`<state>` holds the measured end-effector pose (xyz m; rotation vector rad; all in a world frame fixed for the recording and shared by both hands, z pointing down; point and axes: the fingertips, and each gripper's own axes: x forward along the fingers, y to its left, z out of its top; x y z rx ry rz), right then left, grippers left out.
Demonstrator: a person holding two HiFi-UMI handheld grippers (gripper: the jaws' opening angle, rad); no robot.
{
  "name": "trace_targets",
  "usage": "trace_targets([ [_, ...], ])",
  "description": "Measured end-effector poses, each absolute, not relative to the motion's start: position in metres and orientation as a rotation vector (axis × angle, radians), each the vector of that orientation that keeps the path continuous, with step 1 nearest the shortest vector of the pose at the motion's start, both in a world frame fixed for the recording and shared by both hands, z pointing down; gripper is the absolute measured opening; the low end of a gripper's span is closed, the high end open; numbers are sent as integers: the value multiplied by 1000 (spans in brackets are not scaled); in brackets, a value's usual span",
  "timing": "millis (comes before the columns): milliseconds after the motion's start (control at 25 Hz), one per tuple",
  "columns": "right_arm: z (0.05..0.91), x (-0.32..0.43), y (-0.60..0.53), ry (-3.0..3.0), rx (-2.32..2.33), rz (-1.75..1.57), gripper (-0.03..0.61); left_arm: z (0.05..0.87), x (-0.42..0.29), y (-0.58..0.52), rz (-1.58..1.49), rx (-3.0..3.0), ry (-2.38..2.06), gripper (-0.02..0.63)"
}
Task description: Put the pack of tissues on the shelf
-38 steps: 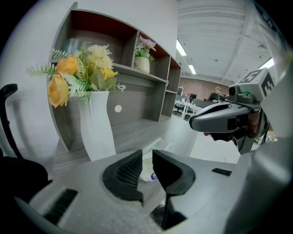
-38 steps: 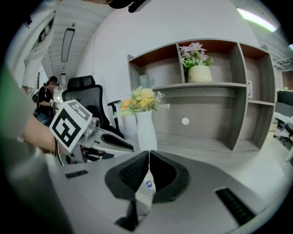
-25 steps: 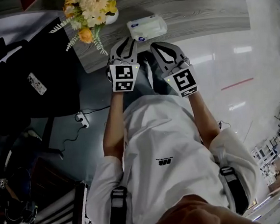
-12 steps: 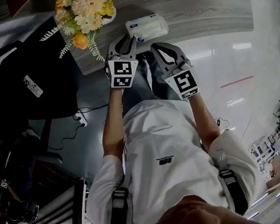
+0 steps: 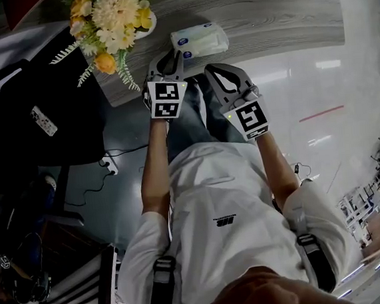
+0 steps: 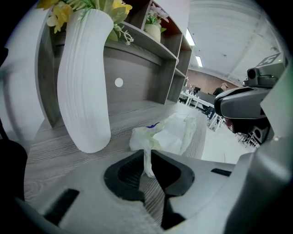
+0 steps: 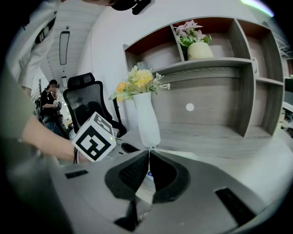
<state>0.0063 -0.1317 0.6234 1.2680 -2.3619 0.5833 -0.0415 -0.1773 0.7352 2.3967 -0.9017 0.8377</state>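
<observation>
While the soft white pack of tissues (image 5: 199, 40) lay on the grey wood-grain desk (image 5: 283, 12), its flap was pinched by the left gripper (image 6: 147, 151); the right gripper (image 7: 149, 151) was held closed, empty.

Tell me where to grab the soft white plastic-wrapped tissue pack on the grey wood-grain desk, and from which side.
Take the soft white plastic-wrapped tissue pack by the thin crimped fin at its near end, probably coming low from the front edge of the grey wood-grain desk. It lies flat, the tall white ribbed vase crowds its left, and the left gripper is shut on that fin.
</observation>
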Motion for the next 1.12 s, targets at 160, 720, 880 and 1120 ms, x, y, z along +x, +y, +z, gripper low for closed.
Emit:
trace_targets([
  [160,622,11,-132,-2360,1274,572,28,729,-42,-180,841,2394,-921,46],
  [720,591,19,-131,-2405,1296,518,28,678,-28,-174,754,2428,-949,41],
  [880,574,26,-131,-2427,1317,524,28,658,-22,-172,740,2449,-955,41],
  [1120,547,37,-134,-2462,1316,493,28,618,-11,-177,694,2505,-967,41],
])
